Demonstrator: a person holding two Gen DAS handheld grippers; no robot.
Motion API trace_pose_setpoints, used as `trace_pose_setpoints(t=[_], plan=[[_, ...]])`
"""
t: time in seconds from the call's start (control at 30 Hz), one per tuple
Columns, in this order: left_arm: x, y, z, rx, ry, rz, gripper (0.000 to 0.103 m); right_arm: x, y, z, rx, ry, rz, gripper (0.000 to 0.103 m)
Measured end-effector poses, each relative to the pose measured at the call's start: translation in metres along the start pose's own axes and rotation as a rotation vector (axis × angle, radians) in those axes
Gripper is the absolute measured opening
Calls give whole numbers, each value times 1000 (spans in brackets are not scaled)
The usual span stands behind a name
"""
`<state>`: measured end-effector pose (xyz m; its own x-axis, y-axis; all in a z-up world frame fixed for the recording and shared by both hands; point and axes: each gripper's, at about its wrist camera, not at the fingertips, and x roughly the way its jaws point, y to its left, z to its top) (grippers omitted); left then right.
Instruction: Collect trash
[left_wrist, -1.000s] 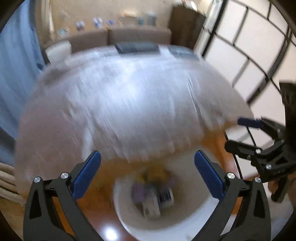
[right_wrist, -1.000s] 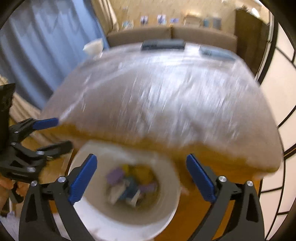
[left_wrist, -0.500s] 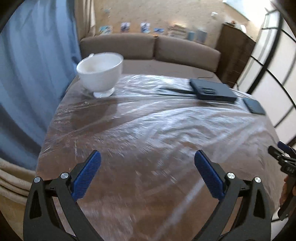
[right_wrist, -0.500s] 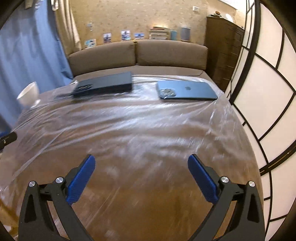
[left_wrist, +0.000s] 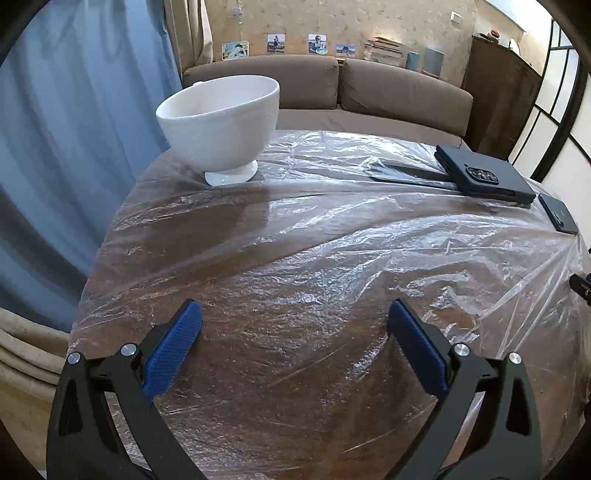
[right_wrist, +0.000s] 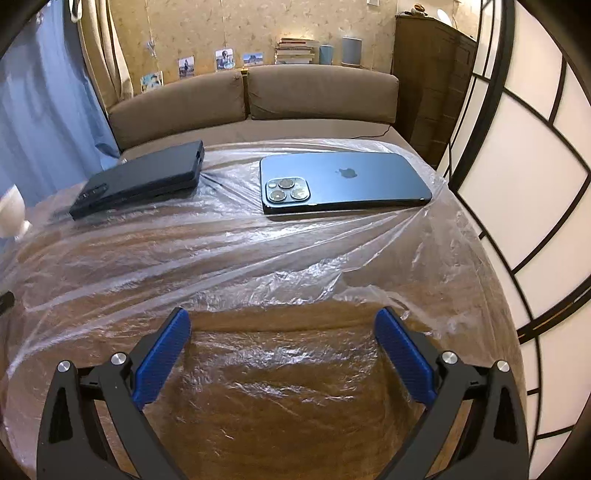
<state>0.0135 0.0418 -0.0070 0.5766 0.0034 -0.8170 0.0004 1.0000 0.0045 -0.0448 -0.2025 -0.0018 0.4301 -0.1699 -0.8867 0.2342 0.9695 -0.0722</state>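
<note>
Left wrist: left gripper (left_wrist: 293, 325) spread wide, empty | right gripper (right_wrist: 282, 330) likewise spread over plastic sheet (right_wrist: 280, 266) | possibly bowl (right_wrist: 11, 212) at blurred edge

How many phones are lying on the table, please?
2. The blue smartphone with a triple camera lies face down at the far right; the black phone in a dark case lies to its left, far centre. None seems hidden.

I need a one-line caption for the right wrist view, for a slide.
Open right gripper above a plastic-covered table; a blue phone and a black phone lie face down at its far side.
</note>
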Motion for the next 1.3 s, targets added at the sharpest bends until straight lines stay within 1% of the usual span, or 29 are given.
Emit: trace_pose_setpoints(t=[1.3], plan=[[1,2,0,0,2,-5,102,1,3,-1,-1,1,2,99]])
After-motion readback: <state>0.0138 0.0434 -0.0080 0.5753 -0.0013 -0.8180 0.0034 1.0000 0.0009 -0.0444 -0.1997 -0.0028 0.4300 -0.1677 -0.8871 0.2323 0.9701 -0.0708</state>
